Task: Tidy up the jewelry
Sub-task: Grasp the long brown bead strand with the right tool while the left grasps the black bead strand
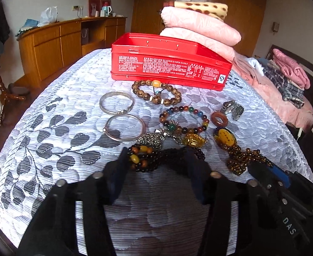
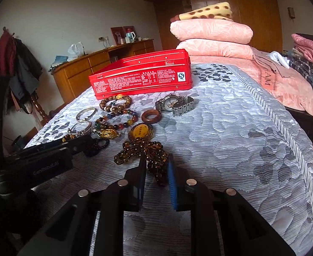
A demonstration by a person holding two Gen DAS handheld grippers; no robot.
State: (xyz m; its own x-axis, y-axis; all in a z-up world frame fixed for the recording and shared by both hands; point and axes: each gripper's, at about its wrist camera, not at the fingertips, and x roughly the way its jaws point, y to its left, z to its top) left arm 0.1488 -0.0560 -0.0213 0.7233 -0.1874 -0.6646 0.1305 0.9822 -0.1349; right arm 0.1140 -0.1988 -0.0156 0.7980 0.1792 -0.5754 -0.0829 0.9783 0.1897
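Jewelry lies on the bedspread before an open red tin. My left gripper is open, its fingers either side of a black bead necklace with amber beads. My right gripper is closed around the strand of a brown bead necklace with a yellow pendant. Also here are two silver bangles, a brown bead bracelet, a multicolour bead bracelet, a wooden ring and a watch.
Folded pink quilts are stacked behind the tin. Pink bedding and folded clothes lie at the right. A wooden sideboard stands at the left beyond the bed edge. A coat stand is at far left.
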